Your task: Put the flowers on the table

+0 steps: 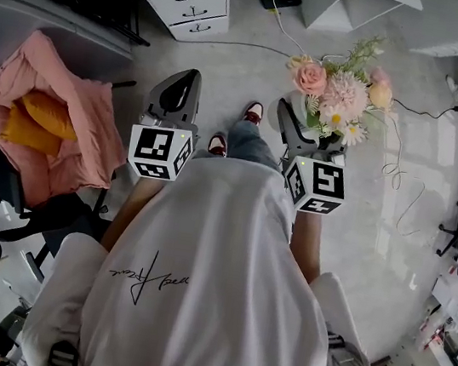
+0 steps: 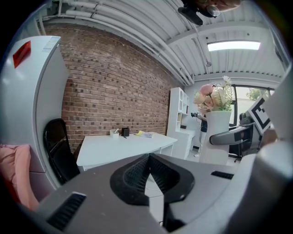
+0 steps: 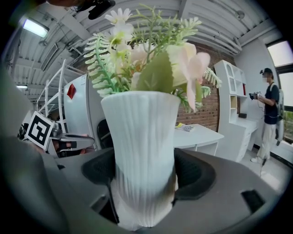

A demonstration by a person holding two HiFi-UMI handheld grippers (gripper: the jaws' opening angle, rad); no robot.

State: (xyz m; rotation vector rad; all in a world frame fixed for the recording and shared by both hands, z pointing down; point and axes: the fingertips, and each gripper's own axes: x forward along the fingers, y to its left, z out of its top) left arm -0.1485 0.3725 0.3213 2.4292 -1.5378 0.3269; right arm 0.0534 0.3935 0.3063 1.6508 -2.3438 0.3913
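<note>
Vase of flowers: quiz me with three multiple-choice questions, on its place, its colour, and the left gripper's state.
1. Where is the vase? A on the table; B between the right gripper's jaws; C on the floor.
2. Vase colour? A white; B blue; C black.
3. The left gripper's jaws are: A together, empty; B wide apart; C gripping the vase.
Answers: 1 B, the right gripper view shows jaws clamping its base; 2 A, its ribbed wall is white; 3 A, they meet with nothing between.
</note>
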